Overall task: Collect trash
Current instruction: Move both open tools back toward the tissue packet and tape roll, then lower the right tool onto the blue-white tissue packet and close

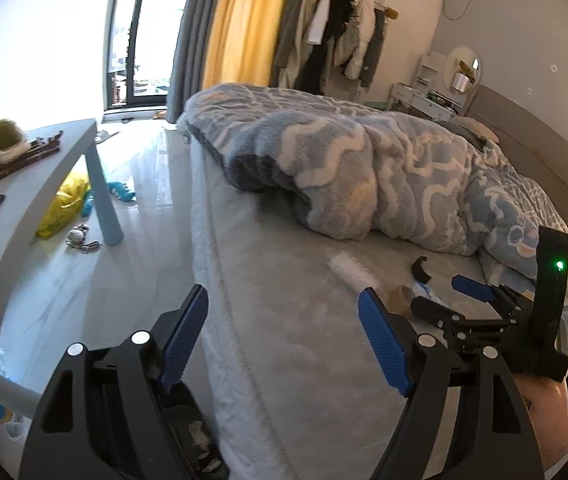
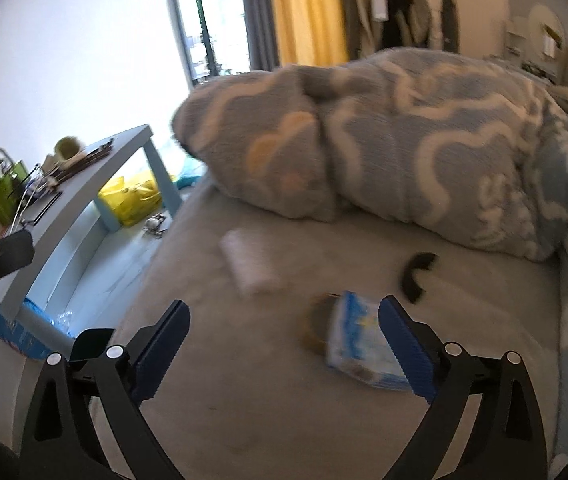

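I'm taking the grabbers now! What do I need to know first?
Left tool: open, empty, over the near edge of the bed.
Right tool: open, empty, its right finger right beside the blue-and-white packet.
On the bed: that packet with something brown against it, a white roll and a small black curved piece, below the bunched blanket.
Done: nothing picked up that I can see.
Left: the bed items, probably the packet first; more clutter on the floor under the table.

On the bed [image 2: 244, 400] lie one white roll [image 2: 248, 264], one blue-and-white packet [image 2: 360, 344], one black clip [image 2: 416, 276].
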A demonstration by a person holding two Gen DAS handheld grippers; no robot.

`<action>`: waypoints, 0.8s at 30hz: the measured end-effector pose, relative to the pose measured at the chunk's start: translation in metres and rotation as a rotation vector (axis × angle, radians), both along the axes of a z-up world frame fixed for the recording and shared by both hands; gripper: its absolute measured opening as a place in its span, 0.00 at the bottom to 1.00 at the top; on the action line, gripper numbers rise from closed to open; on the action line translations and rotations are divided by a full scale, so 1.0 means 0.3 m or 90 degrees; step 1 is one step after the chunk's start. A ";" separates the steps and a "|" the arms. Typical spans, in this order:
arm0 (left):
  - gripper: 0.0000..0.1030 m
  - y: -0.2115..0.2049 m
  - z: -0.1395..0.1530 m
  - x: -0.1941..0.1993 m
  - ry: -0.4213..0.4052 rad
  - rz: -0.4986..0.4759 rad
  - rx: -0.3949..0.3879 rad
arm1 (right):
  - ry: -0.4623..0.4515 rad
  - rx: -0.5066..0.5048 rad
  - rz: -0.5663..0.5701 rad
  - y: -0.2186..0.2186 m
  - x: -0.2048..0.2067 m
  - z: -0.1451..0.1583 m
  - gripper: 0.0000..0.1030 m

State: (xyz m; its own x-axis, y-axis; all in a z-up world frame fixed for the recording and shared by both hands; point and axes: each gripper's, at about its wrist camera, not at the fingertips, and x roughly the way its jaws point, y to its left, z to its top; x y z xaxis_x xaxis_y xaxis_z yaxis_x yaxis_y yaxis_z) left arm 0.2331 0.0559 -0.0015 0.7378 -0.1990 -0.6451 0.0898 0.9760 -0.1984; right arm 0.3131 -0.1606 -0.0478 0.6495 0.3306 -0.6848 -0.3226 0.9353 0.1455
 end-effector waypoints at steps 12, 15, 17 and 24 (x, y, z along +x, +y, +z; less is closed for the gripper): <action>0.82 -0.202 -0.075 0.058 0.019 -0.073 0.045 | 0.102 0.146 -0.098 -0.259 0.074 -0.128 0.94; 0.82 -0.250 -0.098 0.069 0.025 -0.090 0.064 | 0.129 0.186 -0.107 -0.296 0.085 -0.160 0.94; 0.82 -0.281 -0.117 0.076 0.032 -0.103 0.083 | 0.143 0.215 -0.108 -0.314 0.092 -0.174 0.94; 0.83 -0.372 -0.168 0.092 0.050 -0.148 0.134 | 0.173 0.236 -0.081 -0.297 0.129 -0.199 0.97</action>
